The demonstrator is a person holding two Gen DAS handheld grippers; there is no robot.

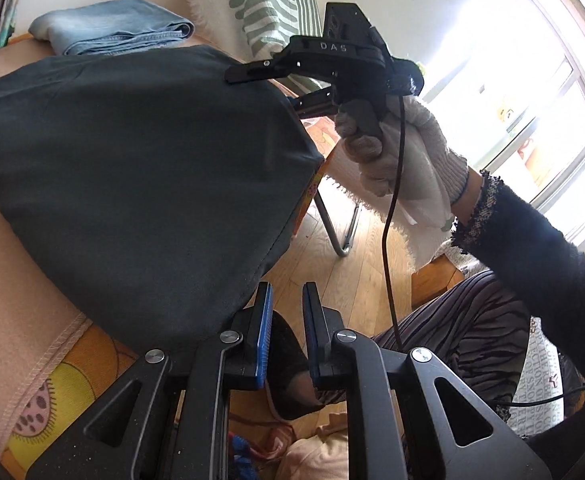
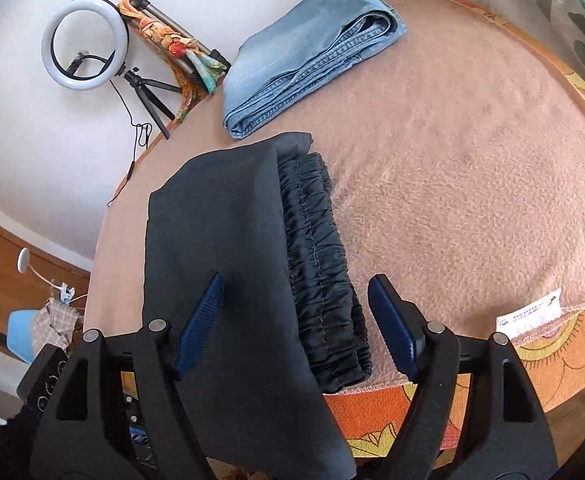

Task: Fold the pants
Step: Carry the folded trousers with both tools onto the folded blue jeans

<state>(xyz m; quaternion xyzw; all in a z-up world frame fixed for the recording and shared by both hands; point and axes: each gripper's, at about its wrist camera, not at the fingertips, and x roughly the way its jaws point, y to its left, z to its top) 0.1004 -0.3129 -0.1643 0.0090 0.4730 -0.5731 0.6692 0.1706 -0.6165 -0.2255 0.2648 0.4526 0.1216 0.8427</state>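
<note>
Dark pants: folded on the pink blanket covering the desk, elastic waistband exposed along one side; the near end hangs over the desk edge.
Left gripper: jaws spread a little, nothing between them, hovering just off the pants' overhanging edge.
Right gripper: jaws spread wide, straddling the pants and waistband from above, gripping nothing.
Slide risk: the overhanging part could drag the fold off the desk, since neither gripper holds the cloth.
Grip risk: closing the right jaws here would likely bunch the top layer and waistband together, skewing the fold.
Layer risk: the left jaws may catch one layer only, so the fold opens when lifted.
Neighbour: folded jeans lie well apart, unlikely to interfere.
</note>
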